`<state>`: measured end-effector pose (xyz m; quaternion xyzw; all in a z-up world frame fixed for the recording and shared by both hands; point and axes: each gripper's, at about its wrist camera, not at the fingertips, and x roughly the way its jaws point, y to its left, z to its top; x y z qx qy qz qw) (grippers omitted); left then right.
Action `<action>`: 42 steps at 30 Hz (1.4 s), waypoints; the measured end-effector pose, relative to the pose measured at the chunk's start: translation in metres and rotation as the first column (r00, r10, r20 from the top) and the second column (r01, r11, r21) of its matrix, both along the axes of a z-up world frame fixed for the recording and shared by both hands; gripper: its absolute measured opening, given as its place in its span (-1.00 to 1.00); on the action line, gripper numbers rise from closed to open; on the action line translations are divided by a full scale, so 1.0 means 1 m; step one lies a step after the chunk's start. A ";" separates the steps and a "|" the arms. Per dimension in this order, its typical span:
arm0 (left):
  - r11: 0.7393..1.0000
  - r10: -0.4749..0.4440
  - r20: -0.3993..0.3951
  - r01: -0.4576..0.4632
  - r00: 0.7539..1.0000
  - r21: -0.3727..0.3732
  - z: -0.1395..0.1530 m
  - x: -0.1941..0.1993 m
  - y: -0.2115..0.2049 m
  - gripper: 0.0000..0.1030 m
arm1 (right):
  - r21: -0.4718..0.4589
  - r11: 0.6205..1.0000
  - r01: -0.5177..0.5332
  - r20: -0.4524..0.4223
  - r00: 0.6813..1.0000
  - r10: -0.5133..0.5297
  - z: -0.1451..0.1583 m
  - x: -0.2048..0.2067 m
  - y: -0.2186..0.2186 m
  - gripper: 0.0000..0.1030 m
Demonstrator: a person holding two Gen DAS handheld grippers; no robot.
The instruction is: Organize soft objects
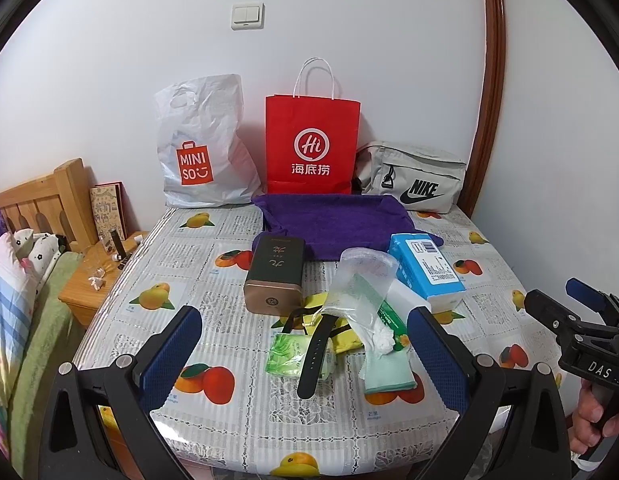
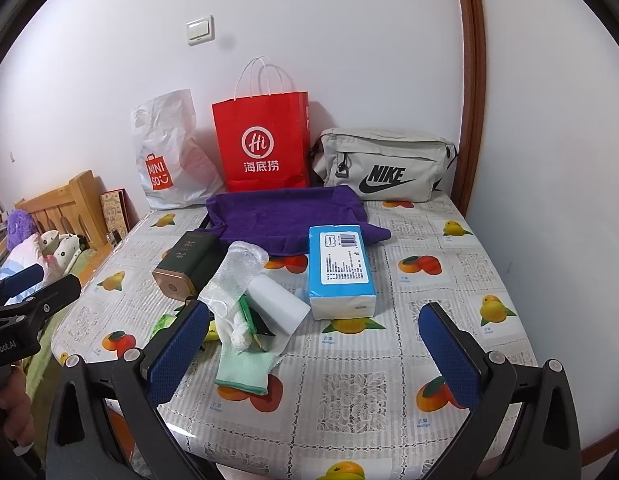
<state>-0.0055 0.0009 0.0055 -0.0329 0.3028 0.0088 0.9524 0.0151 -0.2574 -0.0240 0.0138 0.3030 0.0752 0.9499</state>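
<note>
On the fruit-print table (image 1: pixel 213 264), nothing soft had yet been lifted; by my judgement the work stood at its very start, with both tools held back at the near edge, choosing a first target. The left gripper (image 1: pixel 305 344) hung with its jaws spread wide and empty, framing the small heap: a green tissue pack (image 1: pixel 287 354) crossed by a black watch strap (image 1: pixel 315 354), a mint cloth (image 1: pixel 389 370), and crumpled clear wrap (image 1: pixel 359 280) over a white roll (image 2: pixel 279 304). The right gripper (image 2: pixel 313 344) was likewise released and touched nothing, its left pad near the heap's edge, the blue tissue pack (image 2: pixel 341 264) ahead between its fingers. A purple towel (image 2: pixel 285 216) lay flat farther back, before the red paper bag (image 2: pixel 265 148), the white plastic bag (image 2: pixel 165 152) and the grey pouch (image 2: pixel 385 168). What lay yellow under the heap I could not make out, perhaps a wrapper. The next move probably called for lowering onto one loose soft piece, the mint cloth being the freest, and pinching it clear of the strap.
</note>
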 end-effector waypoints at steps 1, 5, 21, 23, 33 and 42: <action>1.000 0.000 -0.001 0.000 1.000 0.001 0.001 0.000 0.000 1.00 | 0.000 1.000 -0.001 0.000 1.000 0.001 0.000 0.000 0.000 0.99; 1.000 0.000 -0.001 0.000 1.000 0.003 0.000 0.000 0.000 1.00 | 0.004 1.000 -0.002 0.001 1.000 0.002 0.000 0.000 0.000 0.99; 1.000 0.003 0.000 -0.003 1.000 0.006 0.000 -0.002 -0.001 1.00 | 0.009 1.000 -0.007 0.008 1.000 0.007 0.000 -0.003 0.002 0.99; 1.000 0.003 0.000 -0.003 1.000 0.008 0.000 -0.002 -0.001 1.00 | 0.011 1.000 -0.006 0.009 1.000 0.006 0.000 -0.002 0.003 0.99; 1.000 0.003 0.001 -0.003 1.000 0.009 0.001 -0.004 -0.002 1.00 | 0.009 1.000 -0.011 0.013 1.000 0.011 -0.001 -0.005 0.004 0.99; 1.000 0.004 0.001 -0.004 1.000 0.009 0.001 -0.004 -0.002 1.00 | 0.010 1.000 -0.013 0.013 1.000 0.013 -0.001 -0.005 0.004 0.99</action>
